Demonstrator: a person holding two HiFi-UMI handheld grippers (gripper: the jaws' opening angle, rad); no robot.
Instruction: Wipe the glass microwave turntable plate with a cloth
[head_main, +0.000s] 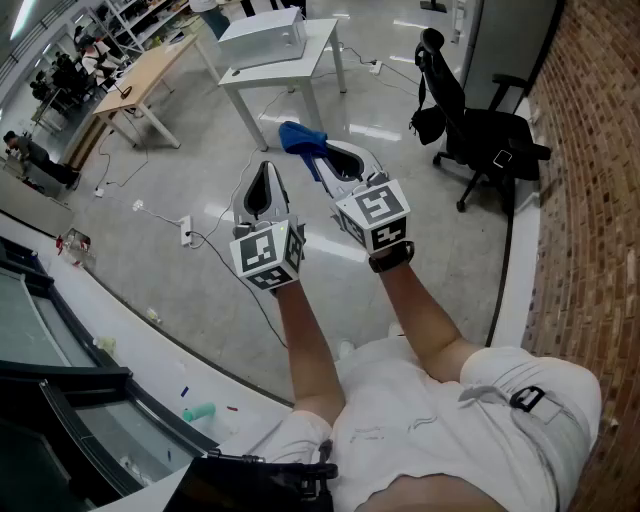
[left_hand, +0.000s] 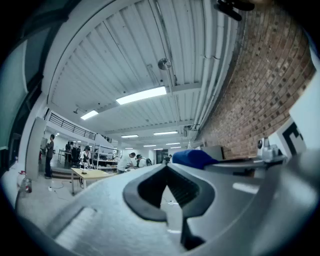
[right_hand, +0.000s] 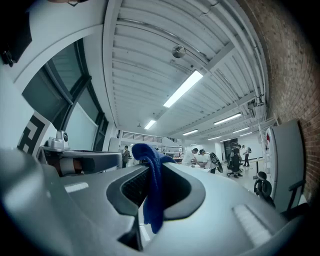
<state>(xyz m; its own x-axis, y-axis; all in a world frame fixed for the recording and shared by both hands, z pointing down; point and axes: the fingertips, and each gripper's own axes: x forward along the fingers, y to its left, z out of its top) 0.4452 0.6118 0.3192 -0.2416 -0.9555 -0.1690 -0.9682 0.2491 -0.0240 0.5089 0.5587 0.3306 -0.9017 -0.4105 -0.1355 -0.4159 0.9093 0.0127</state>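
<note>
No glass turntable plate shows in any view. A blue cloth (head_main: 299, 136) is pinched in my right gripper (head_main: 322, 152), which is shut on it; in the right gripper view the blue cloth (right_hand: 152, 192) hangs down between the jaws of the right gripper (right_hand: 150, 172). My left gripper (head_main: 264, 170) is held beside it, a little lower and to the left, shut with nothing in it. In the left gripper view the left gripper (left_hand: 167, 169) points up into the room, with the cloth (left_hand: 192, 158) showing at its right. Both grippers are raised in the air above the floor.
A white table (head_main: 320, 45) carries a white box-like appliance (head_main: 262, 38) straight ahead. A black office chair (head_main: 480, 130) stands at the right by the brick wall (head_main: 590, 150). A wooden desk (head_main: 140, 75) is at the far left. Cables and a power strip (head_main: 186, 232) lie on the floor.
</note>
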